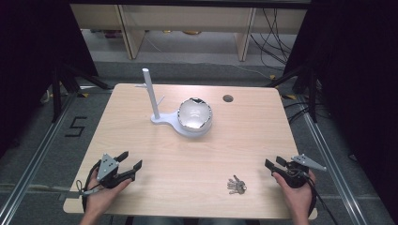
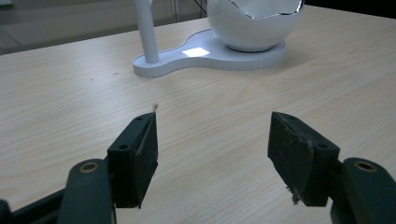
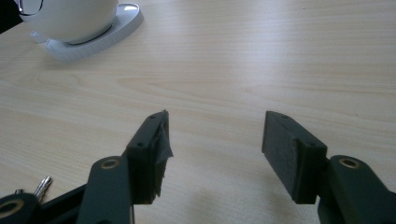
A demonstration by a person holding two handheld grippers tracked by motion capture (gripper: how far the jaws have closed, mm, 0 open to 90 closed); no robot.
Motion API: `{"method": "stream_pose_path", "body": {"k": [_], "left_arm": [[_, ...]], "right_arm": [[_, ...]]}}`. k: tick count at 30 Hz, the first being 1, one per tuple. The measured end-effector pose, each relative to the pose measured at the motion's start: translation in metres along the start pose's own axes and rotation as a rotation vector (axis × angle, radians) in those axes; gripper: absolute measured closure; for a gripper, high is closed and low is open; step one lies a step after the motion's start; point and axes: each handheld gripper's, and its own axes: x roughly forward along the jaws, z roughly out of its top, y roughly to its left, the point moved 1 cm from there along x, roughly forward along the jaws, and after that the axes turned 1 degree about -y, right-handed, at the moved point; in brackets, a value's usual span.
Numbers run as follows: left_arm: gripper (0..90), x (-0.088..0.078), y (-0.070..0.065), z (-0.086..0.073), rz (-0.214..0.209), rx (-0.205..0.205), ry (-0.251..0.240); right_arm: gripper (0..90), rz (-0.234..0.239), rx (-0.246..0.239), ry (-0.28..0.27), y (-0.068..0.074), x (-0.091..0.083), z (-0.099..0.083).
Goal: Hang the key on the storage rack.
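Peeking beside right gripper (image 3: 215, 149), keys (image 3: 41, 185) escape left's camera.

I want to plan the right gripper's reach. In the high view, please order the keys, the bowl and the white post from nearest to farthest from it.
From the right gripper:
1. Keys, just to its left, near the table's front edge.
2. Bowl, at the table's middle, on the white base.
3. White post, left of the bowl, farther back.
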Motion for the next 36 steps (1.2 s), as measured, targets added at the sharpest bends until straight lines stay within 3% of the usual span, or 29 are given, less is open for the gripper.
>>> {"method": "stream_pose_path", "body": {"k": [1,2,3,4,6,9,10,11,12,13,14,15,16,17,18,19,22,23,24,29,32,36], "left_arm": [[33.4,0.001,0.000,-0.001,0.004,0.009,0.012],[33.4,0.003,0.000,-0.002,0.011,0.016,0.025],[33.5,0.004,0.000,-0.002,0.019,0.015,0.031],[34.0,0.004,0.000,-0.002,0.019,0.015,0.031],[34.0,0.005,-0.001,-0.002,0.018,0.016,0.027],[34.6,0.004,-0.001,-0.002,0.025,0.018,0.029],[34.6,0.004,0.000,-0.002,0.025,0.015,0.021],[34.6,0.004,0.000,-0.002,0.020,0.008,0.009],[34.8,0.003,0.000,-0.002,0.028,0.009,0.015],[34.7,0.002,0.000,-0.002,0.031,0.006,0.007],[34.7,0.002,0.000,-0.002,0.034,0.007,0.006],[34.8,0.002,0.000,-0.002,0.034,0.007,0.006],[34.7,0.002,-0.001,-0.002,0.029,0.020,0.007],[34.7,0.002,-0.002,-0.002,0.028,0.027,0.010],[34.8,0.002,-0.002,-0.002,0.028,0.027,0.010],[34.8,0.003,-0.002,-0.002,0.025,0.033,0.005],[34.8,0.003,-0.003,-0.002,0.029,0.040,0.014],[34.8,0.003,-0.003,-0.002,0.030,0.038,0.014],[34.8,0.003,-0.003,-0.002,0.032,0.033,0.015],[34.9,0.003,-0.003,-0.002,0.036,0.040,0.015],[34.9,0.003,-0.004,-0.002,0.036,0.048,0.020],[34.9,0.004,-0.004,-0.002,0.032,0.050,0.016]], "right_arm": [[40.4,0.008,0.035,0.001,0.001,0.001,0.000],[40.9,0.023,0.024,-0.018,-0.002,0.003,0.000],[42.4,0.015,0.070,0.004,0.001,0.003,0.000],[42.4,0.015,0.070,0.004,0.001,0.003,0.000],[49.5,-0.003,-0.007,0.015,-0.001,0.006,0.003],[57.5,0.010,-0.033,0.129,0.008,0.004,0.008],[60.1,0.040,-0.090,0.159,0.007,0.003,0.012],[62.3,0.034,-0.114,0.225,0.010,0.001,0.015],[65.2,0.046,-0.101,0.282,0.017,-0.002,0.019],[67.5,0.063,-0.164,0.322,0.018,-0.004,0.024],[68.8,0.081,-0.155,0.389,0.024,-0.006,0.028],[70.1,0.087,-0.207,0.404,0.027,-0.006,0.030],[71.4,0.098,-0.247,0.483,0.030,-0.008,0.036],[71.9,0.115,-0.290,0.515,0.033,-0.008,0.038],[71.9,0.115,-0.290,0.515,0.033,-0.008,0.038],[74.4,0.144,-0.318,0.624,0.043,-0.010,0.044],[74.5,0.173,-0.381,0.721,0.050,-0.008,0.048],[74.5,0.173,-0.381,0.721,0.050,-0.008,0.048],[74.5,0.210,-0.417,0.800,0.057,-0.004,0.049],[76.4,0.240,-0.502,0.940,0.069,0.007,0.051],[79.3,0.271,-0.569,0.979,0.079,0.014,0.052],[84.4,0.302,-0.608,0.989,0.093,0.021,0.052]]}}
